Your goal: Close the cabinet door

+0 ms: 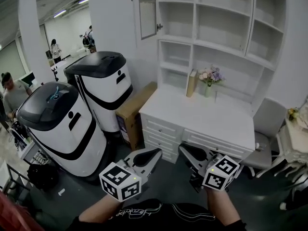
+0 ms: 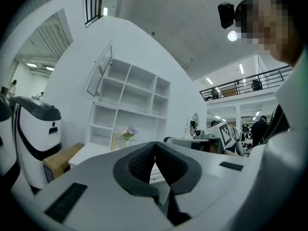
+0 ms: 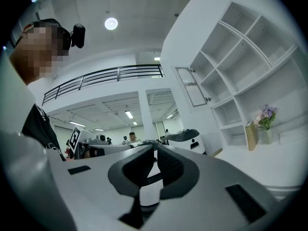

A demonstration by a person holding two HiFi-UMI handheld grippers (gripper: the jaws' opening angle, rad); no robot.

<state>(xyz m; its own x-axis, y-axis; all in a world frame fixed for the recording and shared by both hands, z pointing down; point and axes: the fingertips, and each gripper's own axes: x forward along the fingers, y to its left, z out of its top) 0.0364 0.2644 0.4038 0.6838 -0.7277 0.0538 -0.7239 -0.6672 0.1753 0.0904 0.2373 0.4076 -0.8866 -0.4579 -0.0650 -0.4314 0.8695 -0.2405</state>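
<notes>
Hanging open: cabinet door point(image 1: 147, 11) | well above, apart from left gripper point(image 1: 155, 154)

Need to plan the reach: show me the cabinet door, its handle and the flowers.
cabinet door point(image 1: 147, 8), head view, middle of the glass pane
handle point(image 1: 159, 27), head view, knob at the door's lower right edge
flowers point(image 1: 211, 74), head view, the blossoms
</notes>
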